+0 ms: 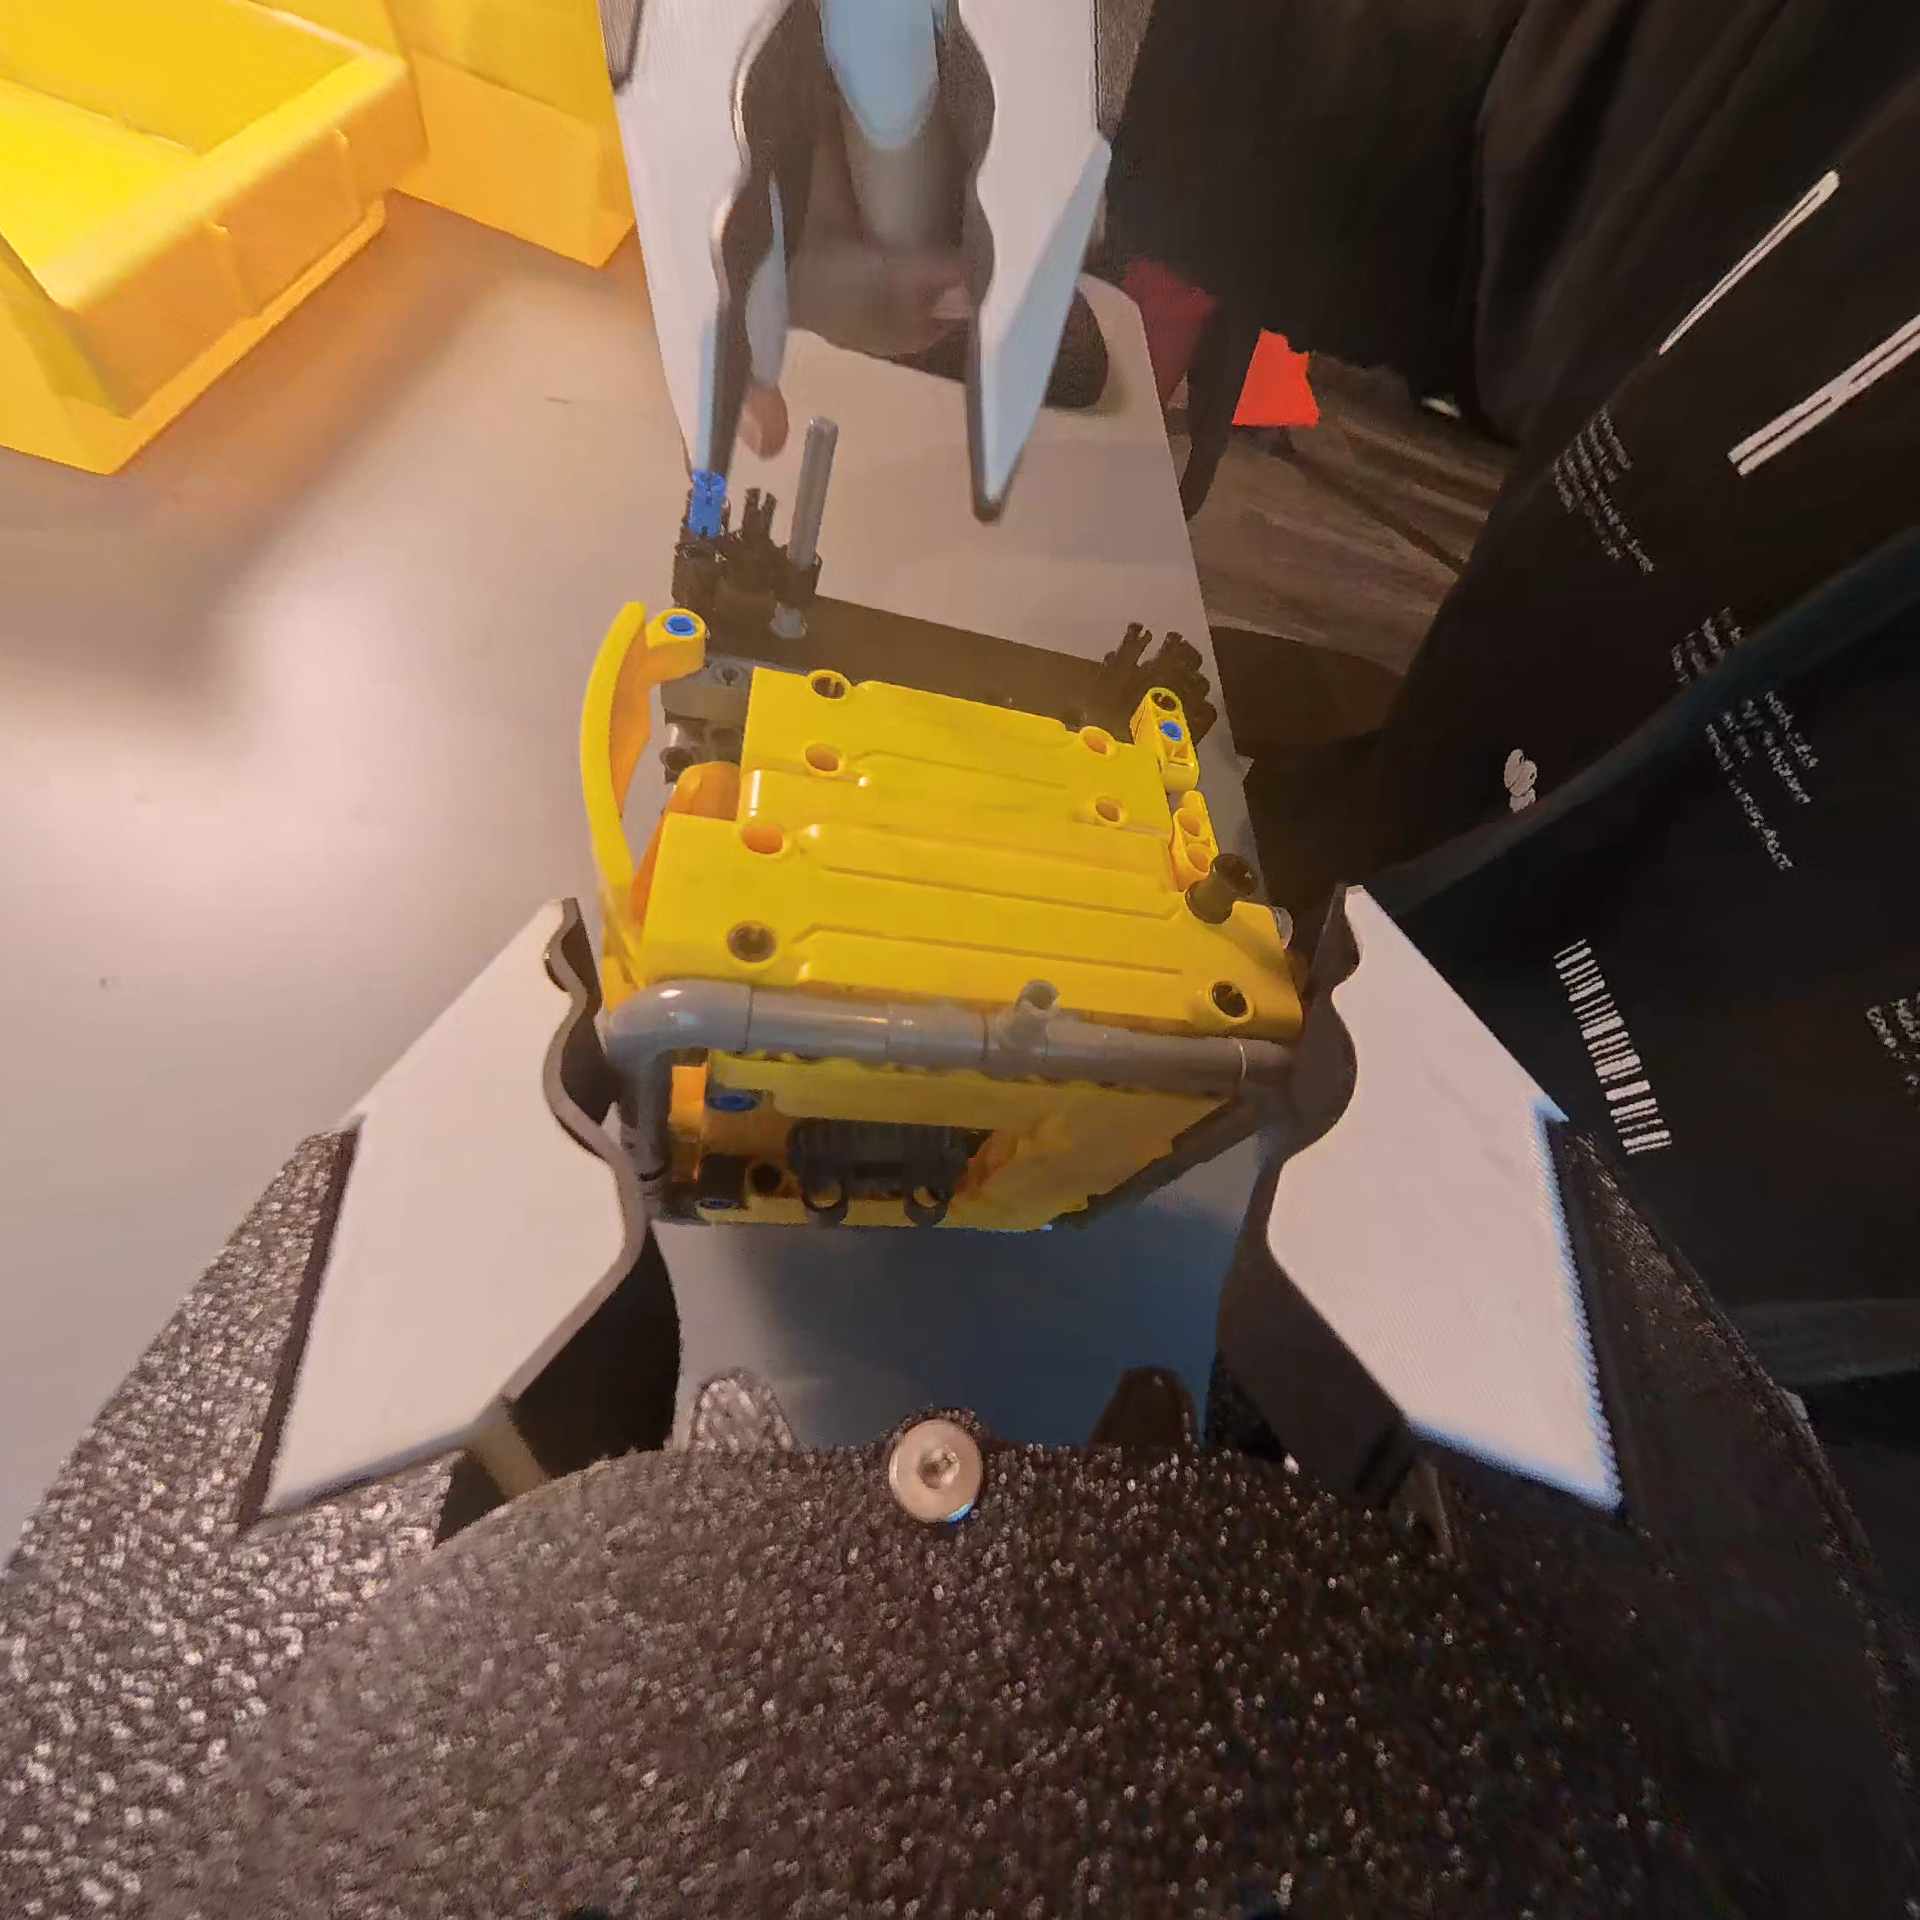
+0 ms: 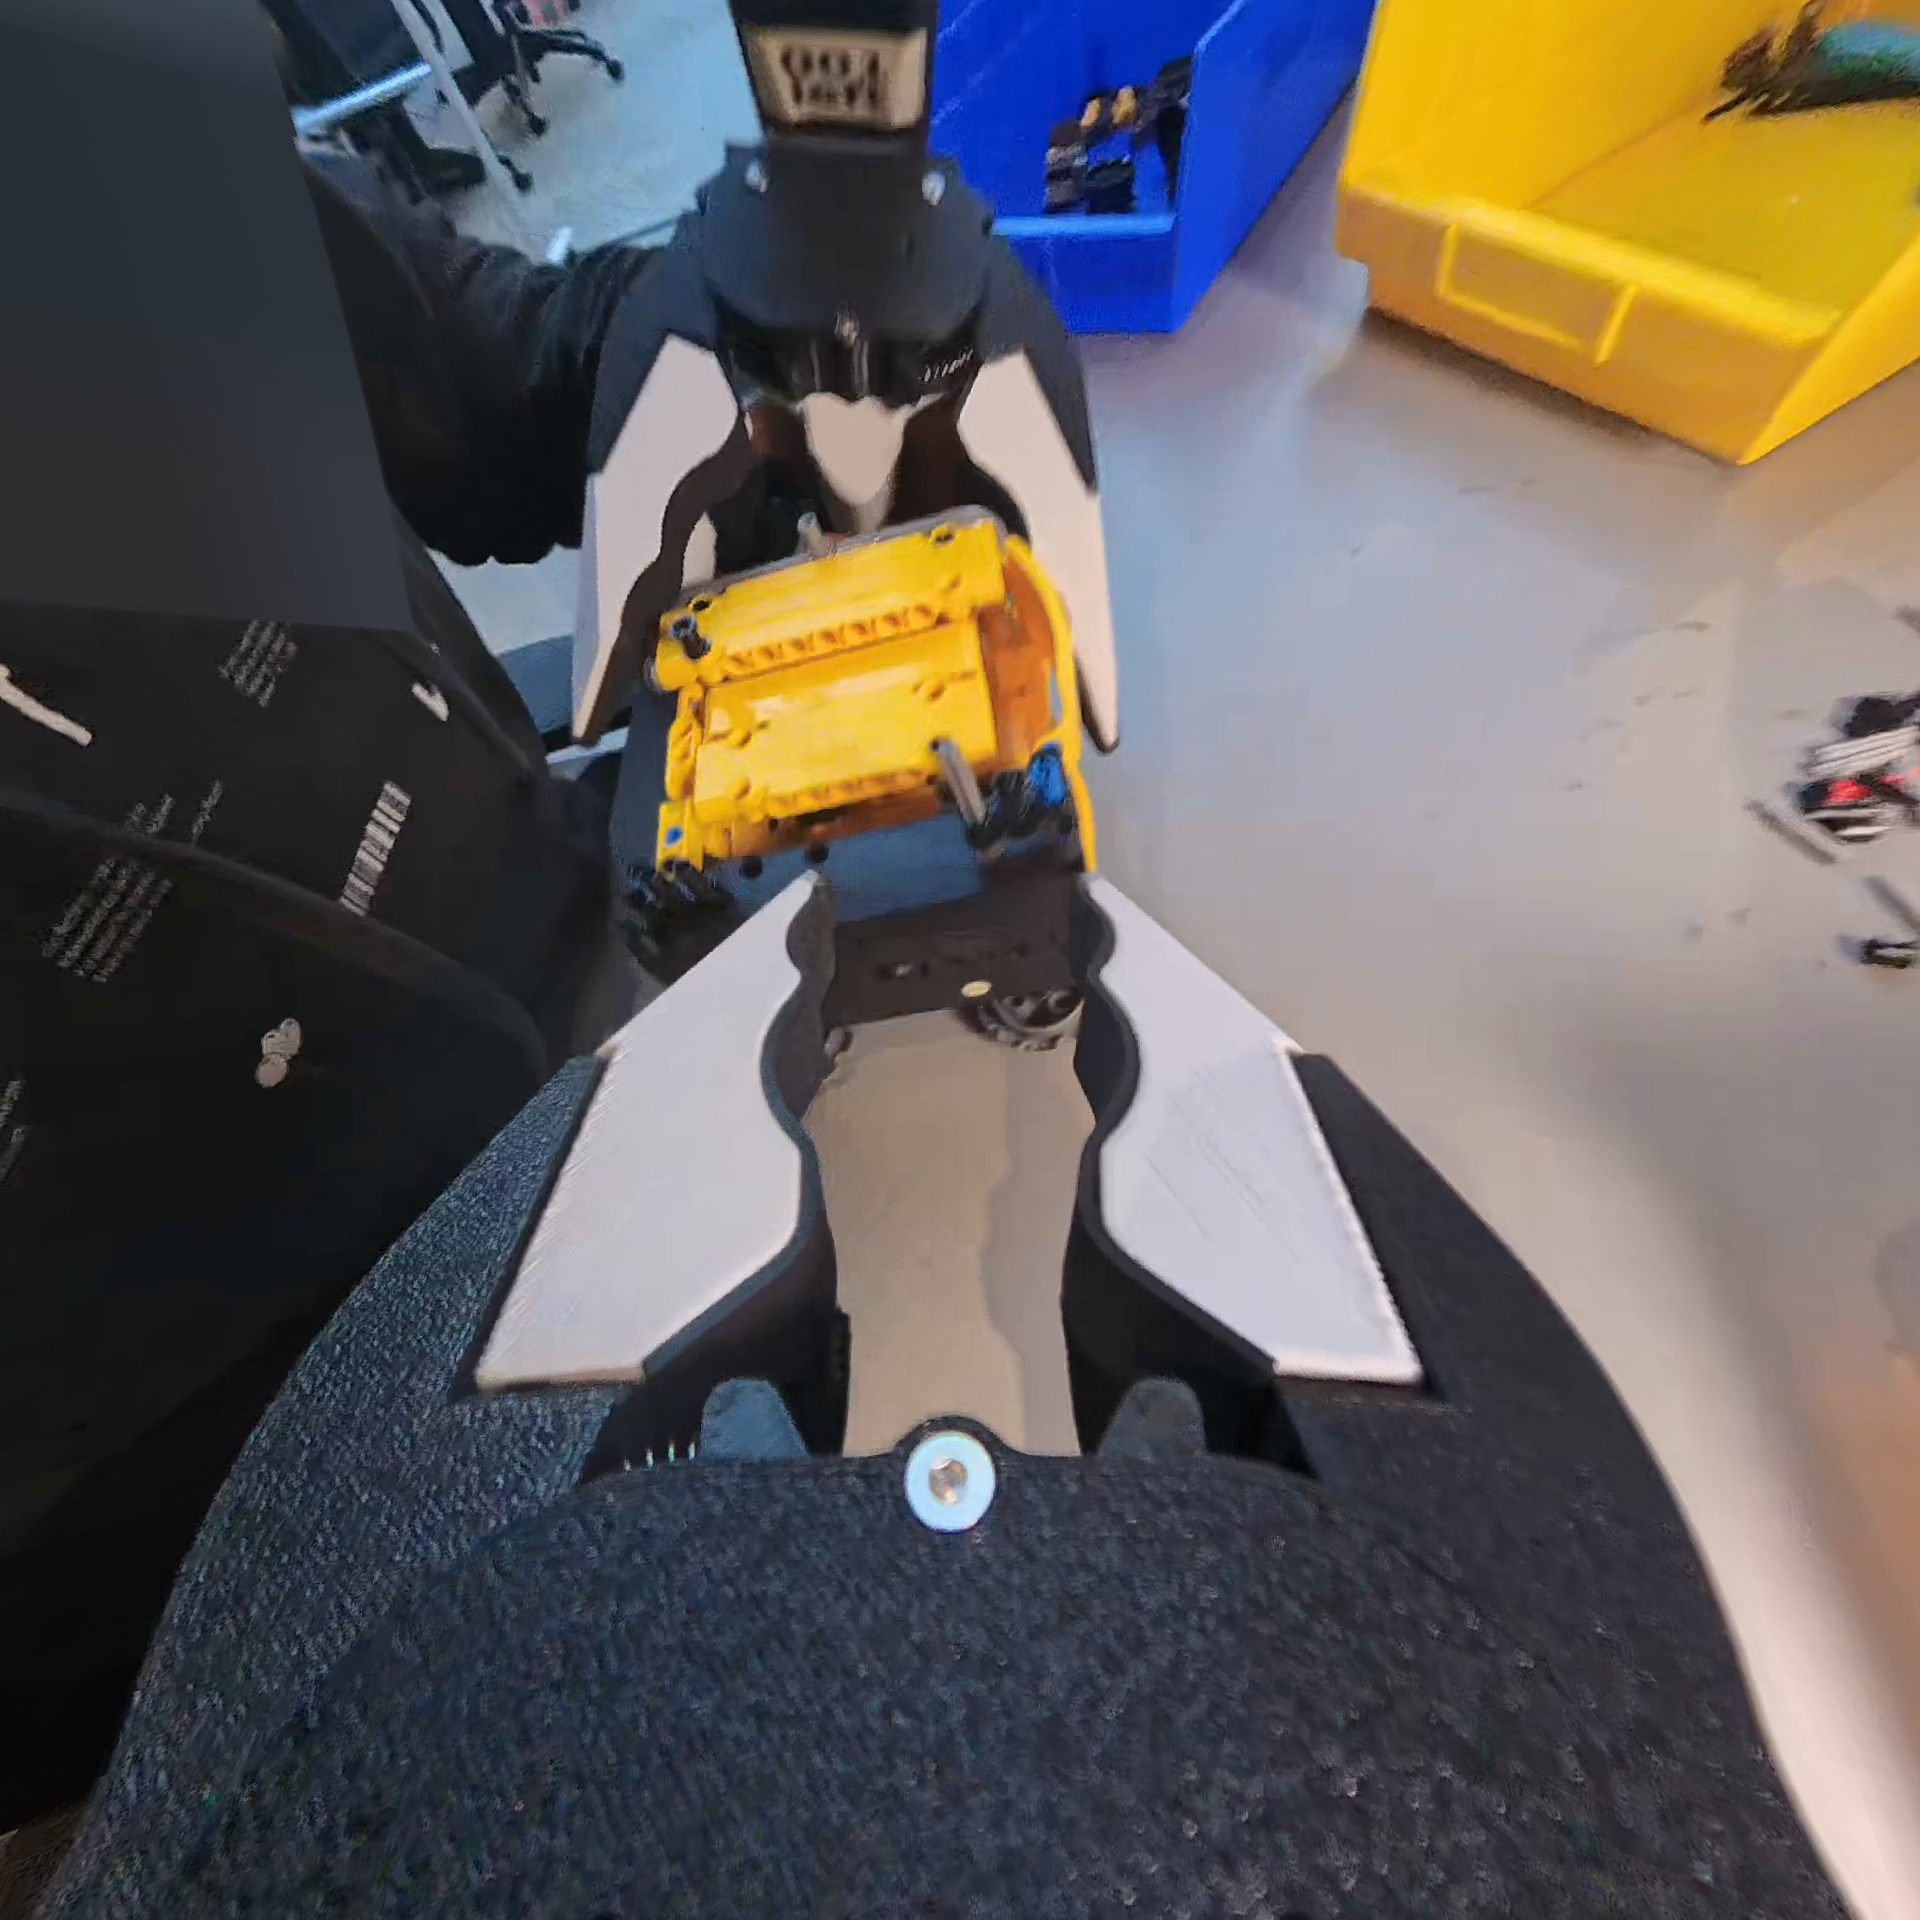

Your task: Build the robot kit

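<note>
Small dark parts [image 2: 1865, 774] on the table [image 2: 1455, 831] are too blurred to identify

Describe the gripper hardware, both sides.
Left gripper and right gripper match: two flat light-grey tapered fingers with wavy black inner pads, on a speckled black textured body with one silver centre screw. No cables visible.
</note>
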